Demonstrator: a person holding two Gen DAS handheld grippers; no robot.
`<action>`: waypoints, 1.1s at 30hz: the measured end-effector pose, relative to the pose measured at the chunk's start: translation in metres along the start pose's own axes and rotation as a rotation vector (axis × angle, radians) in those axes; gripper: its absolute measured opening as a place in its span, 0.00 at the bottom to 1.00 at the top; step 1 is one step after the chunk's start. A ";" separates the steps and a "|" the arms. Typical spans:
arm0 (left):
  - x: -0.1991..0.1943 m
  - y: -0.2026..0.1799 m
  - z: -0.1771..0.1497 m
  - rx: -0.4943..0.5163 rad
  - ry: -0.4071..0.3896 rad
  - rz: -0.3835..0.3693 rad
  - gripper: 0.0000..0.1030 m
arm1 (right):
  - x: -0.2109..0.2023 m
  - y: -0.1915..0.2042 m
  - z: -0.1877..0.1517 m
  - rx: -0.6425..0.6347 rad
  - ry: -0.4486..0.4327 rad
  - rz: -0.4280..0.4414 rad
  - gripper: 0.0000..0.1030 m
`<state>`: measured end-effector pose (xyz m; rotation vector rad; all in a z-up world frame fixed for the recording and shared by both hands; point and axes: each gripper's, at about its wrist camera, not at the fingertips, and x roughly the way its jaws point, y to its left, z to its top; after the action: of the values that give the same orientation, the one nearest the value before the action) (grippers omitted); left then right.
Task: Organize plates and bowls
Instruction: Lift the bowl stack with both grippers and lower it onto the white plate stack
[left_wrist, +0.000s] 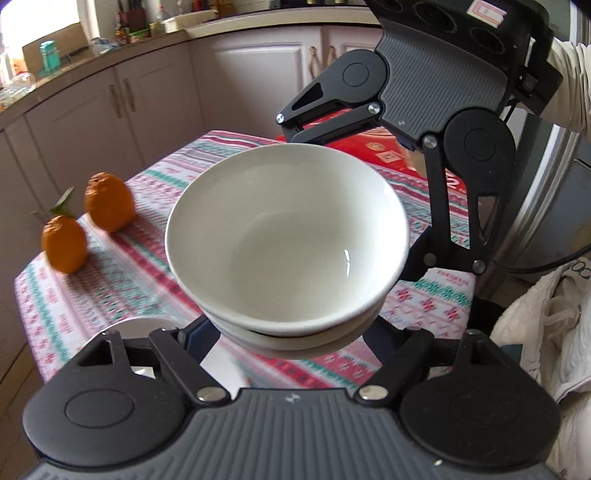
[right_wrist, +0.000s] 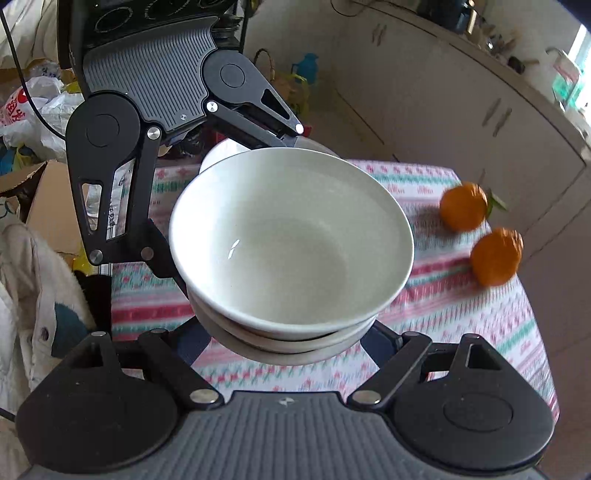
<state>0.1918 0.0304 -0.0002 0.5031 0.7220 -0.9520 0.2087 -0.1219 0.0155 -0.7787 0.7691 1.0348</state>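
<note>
A stack of white bowls hangs in the air above the patterned tablecloth, held from opposite sides by both grippers. My left gripper clasps the near side of the stack in the left wrist view; its fingertips are hidden under the bowls. My right gripper holds the far side there. In the right wrist view the bowl stack sits over my right gripper, with the left gripper opposite. A white plate lies behind the bowls on the table.
Two oranges sit on the table's left side, and show in the right wrist view too. A red box lies at the far end. Kitchen cabinets stand beyond. White cloth lies at the right.
</note>
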 end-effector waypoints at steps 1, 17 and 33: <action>-0.003 0.004 -0.003 -0.006 0.000 0.011 0.80 | 0.003 0.000 0.006 -0.010 -0.003 0.002 0.87; -0.026 0.062 -0.055 -0.124 0.046 0.144 0.80 | 0.073 -0.013 0.075 -0.126 -0.042 0.084 0.87; -0.017 0.085 -0.073 -0.177 0.073 0.128 0.80 | 0.103 -0.020 0.088 -0.100 -0.025 0.134 0.87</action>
<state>0.2349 0.1310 -0.0299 0.4247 0.8217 -0.7461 0.2757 -0.0091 -0.0232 -0.8063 0.7607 1.2085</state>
